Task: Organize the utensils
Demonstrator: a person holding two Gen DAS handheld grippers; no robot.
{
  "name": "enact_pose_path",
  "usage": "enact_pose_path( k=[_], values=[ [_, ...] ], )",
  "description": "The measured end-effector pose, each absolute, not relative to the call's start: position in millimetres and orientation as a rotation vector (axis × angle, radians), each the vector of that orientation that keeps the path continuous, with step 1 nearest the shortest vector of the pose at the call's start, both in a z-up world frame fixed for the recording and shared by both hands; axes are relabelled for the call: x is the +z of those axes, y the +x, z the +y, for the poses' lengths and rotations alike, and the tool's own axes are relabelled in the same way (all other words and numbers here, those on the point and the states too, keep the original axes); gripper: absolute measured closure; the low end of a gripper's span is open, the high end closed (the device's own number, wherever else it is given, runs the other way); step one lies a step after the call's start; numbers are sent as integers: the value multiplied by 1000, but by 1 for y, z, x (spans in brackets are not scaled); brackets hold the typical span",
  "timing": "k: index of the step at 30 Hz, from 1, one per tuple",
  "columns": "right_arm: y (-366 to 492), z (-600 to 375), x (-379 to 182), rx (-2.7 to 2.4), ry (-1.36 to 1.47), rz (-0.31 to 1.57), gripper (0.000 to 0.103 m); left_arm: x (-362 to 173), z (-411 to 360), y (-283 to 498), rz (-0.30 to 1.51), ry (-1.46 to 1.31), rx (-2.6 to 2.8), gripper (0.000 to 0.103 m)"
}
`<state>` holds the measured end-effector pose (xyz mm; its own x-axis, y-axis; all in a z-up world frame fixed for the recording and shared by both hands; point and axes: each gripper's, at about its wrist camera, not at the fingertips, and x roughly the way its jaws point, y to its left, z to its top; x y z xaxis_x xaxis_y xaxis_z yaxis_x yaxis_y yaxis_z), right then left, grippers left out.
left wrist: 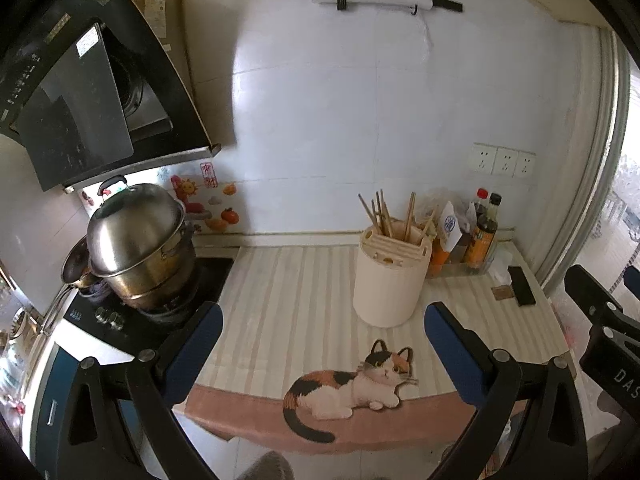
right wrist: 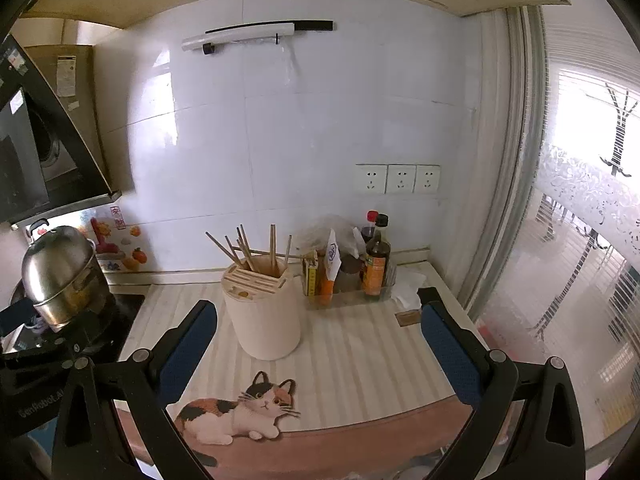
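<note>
Both tongs are hanging over the near edge of the tabletop with nothing in them; the left tongs (left wrist: 323,338) have their blue-padded fingers spread wide, and the right tongs (right wrist: 318,338) are spread just as wide; the right one also pokes into the left wrist view at the far right edge.

The thing that matters for the task is the cream cylindrical plastic utensil holder with a slotted top (left wrist: 390,276); it stands upright on the striped mat with a calico cat print (left wrist: 304,280), ahead of both tongs, a bit right of centre for the left pair and a bit left of centre for the right pair. A bunch of thin wooden chopsticks (left wrist: 382,212) already sits in its open compartment, fanned out at different angles instead of standing neatly; the knife slots look empty as far as I can tell.

I can't spot any loose utensil lying on the mat, so honestly this fits either chopsticks still waiting to be pulled and sorted, or chopsticks just dropped in and the hands backing off; can't call it from here.

Whatever reach happens next, those sticks are skinny and splayed, so it'd need a narrow pinch from above; the holder looks light, so it'd probably tip if bumped.
</note>
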<state>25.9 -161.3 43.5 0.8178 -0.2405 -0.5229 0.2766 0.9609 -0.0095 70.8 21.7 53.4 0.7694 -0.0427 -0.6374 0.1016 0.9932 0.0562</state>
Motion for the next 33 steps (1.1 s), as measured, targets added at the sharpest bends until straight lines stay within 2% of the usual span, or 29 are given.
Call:
enact_pose_path(
  k=[33],
  values=[
    [34,-172,49,-206,25,629,0,53,14,66,736,70,-31,0]
  ],
)
